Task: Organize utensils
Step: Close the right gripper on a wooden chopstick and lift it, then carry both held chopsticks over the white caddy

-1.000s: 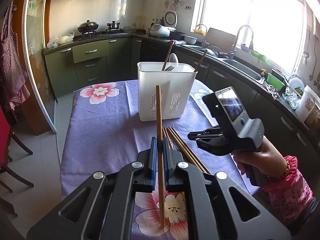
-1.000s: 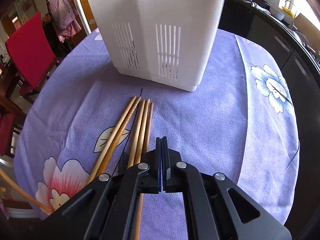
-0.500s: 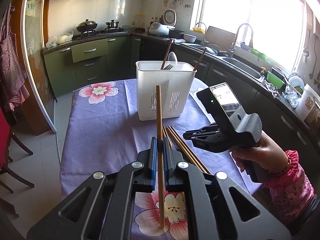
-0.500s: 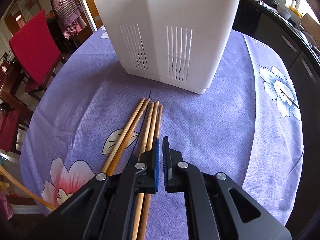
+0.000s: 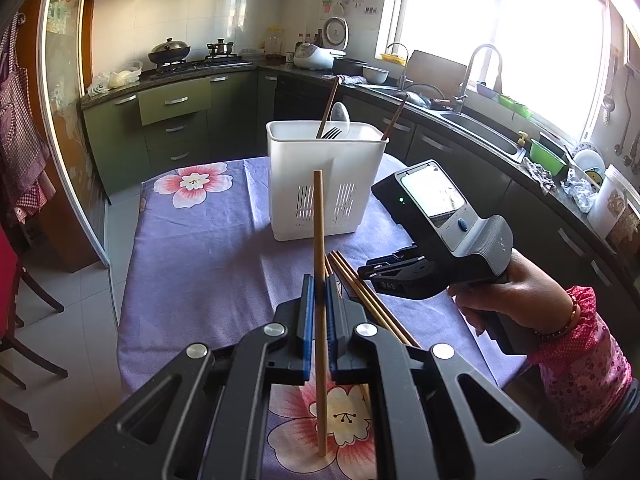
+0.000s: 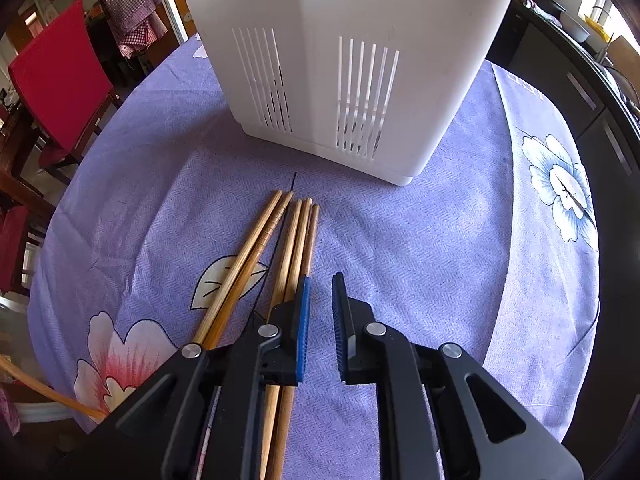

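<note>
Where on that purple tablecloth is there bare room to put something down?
The cloth right of the loose chopsticks, out to the blue flower, is bare. So is the stretch left of the white holder toward the pink flower. It is crowded in the middle, between holder, chopsticks and right gripper.

Daylight from the overexposed window [image 5: 500, 32] floods both sharp fisheye views, casting soft shadows on the tablecloth [image 6: 420, 240] beside the white caddy [image 6: 340, 60], while straight lines bow toward dark vignetted corners and the outdoor scene is probably lost to glare.
</note>
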Demonstrator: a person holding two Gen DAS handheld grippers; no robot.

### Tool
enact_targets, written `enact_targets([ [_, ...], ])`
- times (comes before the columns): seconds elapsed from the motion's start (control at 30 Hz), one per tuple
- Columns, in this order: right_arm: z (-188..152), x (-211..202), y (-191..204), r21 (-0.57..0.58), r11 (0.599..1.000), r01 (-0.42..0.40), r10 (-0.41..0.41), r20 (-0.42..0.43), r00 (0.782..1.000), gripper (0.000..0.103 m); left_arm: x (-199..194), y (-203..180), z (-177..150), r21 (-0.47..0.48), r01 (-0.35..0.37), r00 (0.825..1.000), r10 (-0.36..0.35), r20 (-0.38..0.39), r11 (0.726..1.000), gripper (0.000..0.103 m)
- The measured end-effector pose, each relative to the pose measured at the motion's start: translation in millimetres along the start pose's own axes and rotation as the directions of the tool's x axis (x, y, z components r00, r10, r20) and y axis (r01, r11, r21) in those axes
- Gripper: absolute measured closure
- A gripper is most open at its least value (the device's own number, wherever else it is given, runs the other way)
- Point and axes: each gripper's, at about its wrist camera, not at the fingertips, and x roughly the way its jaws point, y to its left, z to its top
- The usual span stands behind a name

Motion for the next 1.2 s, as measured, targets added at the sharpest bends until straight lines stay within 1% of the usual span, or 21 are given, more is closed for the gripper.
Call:
enact_targets([
  [0.1, 0, -6, 1, 0.001, 1.000, -0.016, 0.016, 0.012, 1.000, 0.092, 0, 1, 0, 0.002, -0.003, 1.000, 0.003, -0.002, 1.000, 0.097],
  [0.37, -8, -1, 0, -0.041, 0.999, 0.003, -0.004, -0.038, 0.999, 0.091, 1, -2, 1, 0.016, 0.000, 1.000, 0.001, -0.007, 1.000, 0.097],
  [0.43, -8, 2, 4, -0.062, 0.998, 0.014, -0.017, -0.039, 0.999, 0.091, 2, -1, 2, 0.015, 0.001, 1.000, 0.000, -0.009, 1.000, 0.097],
  [0.5, -6, 1, 3, -0.057, 0.998, 0.014, -0.016, -0.036, 0.999, 0.091, 3, -1, 2, 0.016, 0.000, 1.000, 0.000, -0.009, 1.000, 0.097],
  [0.53, -6, 2, 2, -0.052, 0.999, 0.013, -0.015, -0.031, 0.999, 0.091, 3, -1, 2, 0.016, 0.000, 1.000, 0.000, -0.009, 1.000, 0.097],
  [0.57, -6, 2, 2, -0.051, 0.999, 0.013, -0.014, -0.025, 1.000, 0.095, 3, -1, 2, 0.015, 0.000, 1.000, 0.000, -0.009, 1.000, 0.097],
  [0.63, -7, 1, 1, -0.047, 0.999, 0.024, -0.024, -0.007, 1.000, 0.096, 3, -2, 3, 0.017, 0.000, 1.000, 0.000, -0.009, 1.000, 0.097],
  [0.8, -15, -29, -14, 0.012, 0.999, -0.037, 0.036, 0.085, 0.996, 0.096, 3, -2, 3, 0.016, 0.000, 1.000, 0.000, -0.009, 1.000, 0.097],
  [0.9, -27, -58, -26, 0.050, 0.996, -0.076, 0.067, 0.167, 0.984, 0.096, 3, -2, 3, 0.016, 0.000, 1.000, 0.000, -0.006, 1.000, 0.097],
  [0.97, -39, -82, -33, 0.071, 0.992, -0.101, 0.082, 0.234, 0.969, 0.096, 3, -1, 4, 0.014, 0.001, 1.000, -0.001, -0.003, 1.000, 0.097],
  [1.03, -55, -104, -34, 0.087, 0.989, -0.118, 0.087, 0.301, 0.950, 0.096, 2, -1, 4, 0.014, 0.000, 1.000, 0.000, 0.001, 1.000, 0.097],
  [1.2, -96, -153, -39, 0.131, 0.981, -0.141, 0.068, 0.448, 0.892, 0.096, -3, -2, 2, 0.022, -0.005, 1.000, 0.004, 0.012, 1.000, 0.097],
])
